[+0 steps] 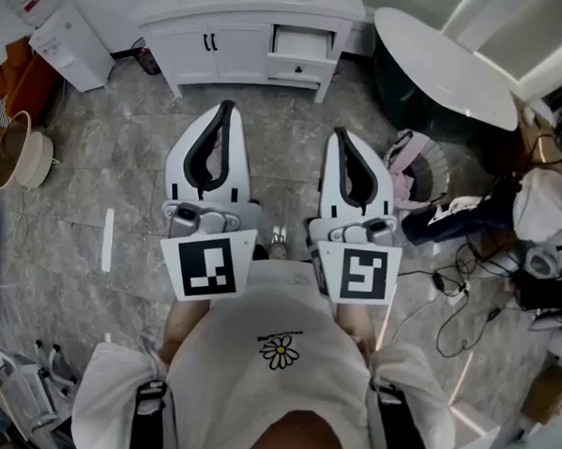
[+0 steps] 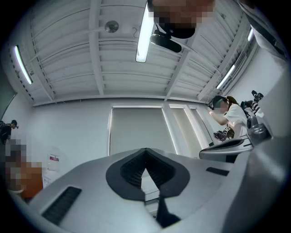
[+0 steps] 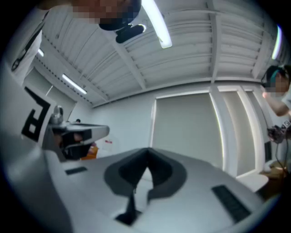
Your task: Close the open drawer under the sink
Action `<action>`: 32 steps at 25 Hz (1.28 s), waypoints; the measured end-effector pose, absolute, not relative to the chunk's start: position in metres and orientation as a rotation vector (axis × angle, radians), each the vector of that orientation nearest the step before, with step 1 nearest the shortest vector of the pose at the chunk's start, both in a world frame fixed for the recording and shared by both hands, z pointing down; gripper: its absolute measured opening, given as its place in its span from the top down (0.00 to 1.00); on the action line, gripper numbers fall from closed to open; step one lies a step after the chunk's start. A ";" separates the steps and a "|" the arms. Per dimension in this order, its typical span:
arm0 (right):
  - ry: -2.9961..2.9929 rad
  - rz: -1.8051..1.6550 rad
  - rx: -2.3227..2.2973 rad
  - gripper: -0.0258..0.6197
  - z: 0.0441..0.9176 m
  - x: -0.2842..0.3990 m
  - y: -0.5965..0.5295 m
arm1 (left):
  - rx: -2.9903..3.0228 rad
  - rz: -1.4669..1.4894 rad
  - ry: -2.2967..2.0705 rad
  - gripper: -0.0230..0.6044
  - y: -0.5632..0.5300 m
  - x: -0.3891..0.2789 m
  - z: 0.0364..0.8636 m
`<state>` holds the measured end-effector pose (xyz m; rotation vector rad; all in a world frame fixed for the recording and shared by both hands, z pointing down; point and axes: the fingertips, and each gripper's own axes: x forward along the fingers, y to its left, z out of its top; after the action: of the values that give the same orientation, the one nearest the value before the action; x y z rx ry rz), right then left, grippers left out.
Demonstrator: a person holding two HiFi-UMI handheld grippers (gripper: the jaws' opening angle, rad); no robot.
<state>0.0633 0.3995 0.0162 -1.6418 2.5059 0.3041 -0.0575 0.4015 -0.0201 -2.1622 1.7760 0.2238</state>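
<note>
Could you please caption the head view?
Shut and empty, the left gripper and right gripper face the open drawer of the vanity across grey floor.

Bright, even light comes from ceiling tubes [image 2: 144, 32], which glare white in both gripper views. Shadows on the floor [image 1: 124, 164] are soft. Both gripper views bend strongly and darken to black at the rim. My right gripper [image 3: 146, 157] looks smeared, and my left gripper [image 2: 145, 154] looks crisp.
</note>
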 end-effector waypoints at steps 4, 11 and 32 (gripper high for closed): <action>2.498 0.302 -1.598 0.91 0.015 0.063 0.395 | -2.174 0.242 1.749 0.93 0.398 -0.054 -0.019; 2.546 0.288 -1.597 0.91 0.024 0.065 0.386 | -2.181 0.250 1.752 0.93 0.386 -0.049 -0.019; 2.539 0.201 -1.584 0.91 0.045 0.089 0.340 | -2.212 0.317 1.769 0.93 0.317 -0.061 -0.002</action>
<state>0.0888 0.3399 0.0446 -1.5845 2.5390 0.2013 -0.0610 0.3167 -0.0025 -2.2120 1.7691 0.3168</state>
